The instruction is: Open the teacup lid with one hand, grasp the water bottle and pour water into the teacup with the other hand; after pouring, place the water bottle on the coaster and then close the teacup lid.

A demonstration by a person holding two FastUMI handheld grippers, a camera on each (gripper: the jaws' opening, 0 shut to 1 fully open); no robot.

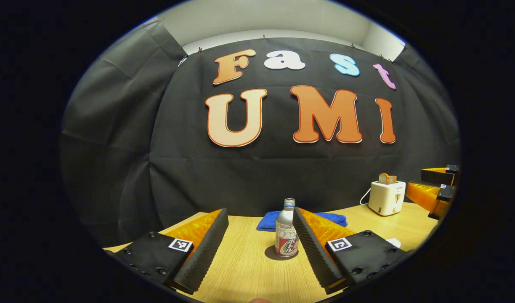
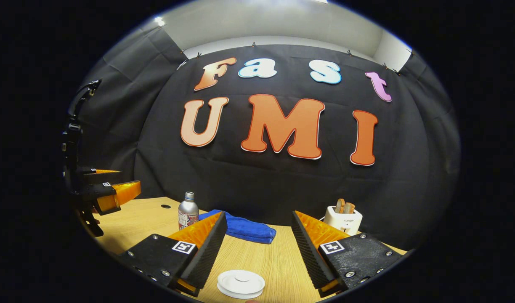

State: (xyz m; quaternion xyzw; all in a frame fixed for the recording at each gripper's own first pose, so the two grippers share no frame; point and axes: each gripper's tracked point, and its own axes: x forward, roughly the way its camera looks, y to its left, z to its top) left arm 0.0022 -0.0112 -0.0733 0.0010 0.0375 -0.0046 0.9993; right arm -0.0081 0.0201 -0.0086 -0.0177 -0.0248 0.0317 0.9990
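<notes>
Teacup lid (image 2: pixel 241 283) lies white and round on the table (image 2: pixel 274 261) just before the right gripper (image 2: pixel 257 248), whose jaws stand apart, so lower squarely over it, while the left gripper (image 1: pixel 259 244), likewise spread, frames the water bottle (image 1: pixel 286 229) ahead.

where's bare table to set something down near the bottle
Bare wood lies in front of the water bottle, between the open left gripper fingers, and between the blue cloth and white teacup lid. It is more crowded at the back, where cloth, bottle and toaster line the wall.
</notes>
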